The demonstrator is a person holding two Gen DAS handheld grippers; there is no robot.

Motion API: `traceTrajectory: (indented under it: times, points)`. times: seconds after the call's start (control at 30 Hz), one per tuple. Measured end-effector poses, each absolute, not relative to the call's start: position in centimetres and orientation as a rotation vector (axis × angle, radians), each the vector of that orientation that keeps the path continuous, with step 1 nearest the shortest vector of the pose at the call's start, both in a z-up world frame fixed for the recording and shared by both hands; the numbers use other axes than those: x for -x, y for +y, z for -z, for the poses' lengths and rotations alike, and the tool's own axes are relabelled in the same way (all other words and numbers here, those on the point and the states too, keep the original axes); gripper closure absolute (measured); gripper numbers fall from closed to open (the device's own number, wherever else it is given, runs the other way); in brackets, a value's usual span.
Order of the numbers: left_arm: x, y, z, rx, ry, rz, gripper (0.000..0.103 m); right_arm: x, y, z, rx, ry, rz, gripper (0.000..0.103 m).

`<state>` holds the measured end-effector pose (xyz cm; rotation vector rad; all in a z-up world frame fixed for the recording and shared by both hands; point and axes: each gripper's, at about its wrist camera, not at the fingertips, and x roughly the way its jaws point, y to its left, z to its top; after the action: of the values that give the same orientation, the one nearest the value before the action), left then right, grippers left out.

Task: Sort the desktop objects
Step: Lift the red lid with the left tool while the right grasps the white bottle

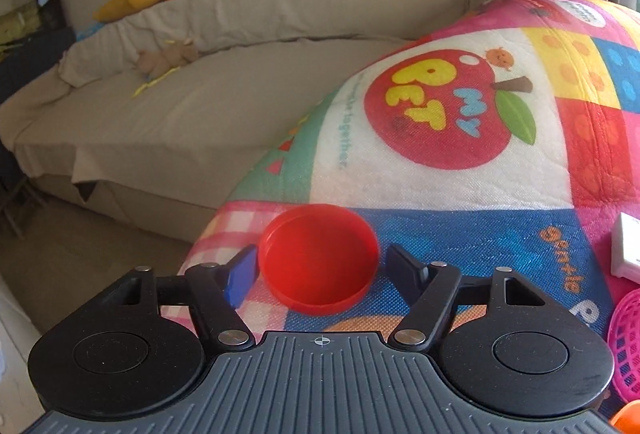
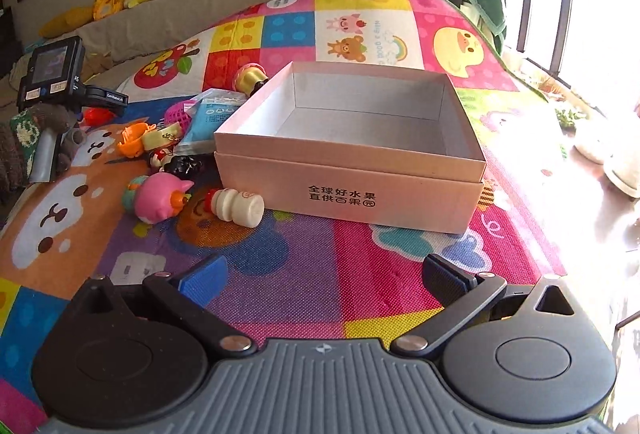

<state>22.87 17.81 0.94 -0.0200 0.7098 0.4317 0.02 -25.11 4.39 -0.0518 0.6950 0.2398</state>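
Pink basket (image 1: 626, 342) cut by edge

- The lid (image 1: 318, 260) is plain bright red.
- The mat (image 1: 460, 193) is a patchwork of pink, yellow, blue and red squares, with a red apple picture carrying yellow and blue letters.
- The box (image 2: 352, 169) is pale pink outside, white inside, with black characters on its front.
- The pig toy (image 2: 158, 195) is pink with an orange snout.
- The basket (image 1: 626, 338) is hot pink mesh.
- The sofa (image 1: 180, 93) is plain beige.
- The left gripper (image 1: 320, 270) has one blue pad and one black.
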Motion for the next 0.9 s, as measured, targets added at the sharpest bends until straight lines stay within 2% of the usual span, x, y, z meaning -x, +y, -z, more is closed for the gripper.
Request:
traceTrajectory:
  times: [0.2,0.4,0.5,0.57,0.63,0.7,0.77,0.83,0.87,0.9]
  points:
    - [-18.5,15.6,-2.3,-0.004,0.681,-0.326,0.035,0.1,-24.9,-4.2,0.041,0.681,-0.242,0.000]
    - [-6.3,7.7,-4.2,-0.010,0.646,0.022,0.034,-0.4,-24.5,-4.0,0.046,0.659,-0.246,0.000]
    - [-1.5,4.3,-3.5,0.014,0.676,0.138,0.034,-1.5,-23.4,-4.1,0.033,0.650,-0.278,0.002]
    - [0.4,2.3,-2.5,0.004,0.705,0.184,0.033,-2.8,-22.0,-4.1,0.024,0.670,-0.318,0.019]
    - [1.9,0.7,-1.8,-0.026,0.716,0.213,0.033,-4.1,-20.5,-3.8,0.011,0.699,-0.350,0.026]
    - [2.8,-0.3,-1.4,-0.041,0.724,0.237,0.022,-5.2,-19.2,-3.3,0.011,0.719,-0.346,0.032]
    - [3.3,-0.8,-1.4,-0.051,0.732,0.251,0.017,-6.1,-18.5,-2.7,0.019,0.754,-0.344,0.056]
    - [3.7,-0.8,-2.0,-0.066,0.715,0.248,0.012,-5.9,-18.8,-2.5,0.004,0.766,-0.335,0.073]
    - [3.7,-0.8,-2.3,-0.068,0.702,0.241,0.007,-5.5,-19.2,-2.6,0.006,0.759,-0.333,0.075]
    - [3.6,-0.7,-2.7,-0.068,0.690,0.232,0.007,-4.9,-19.8,-2.8,0.006,0.753,-0.334,0.075]
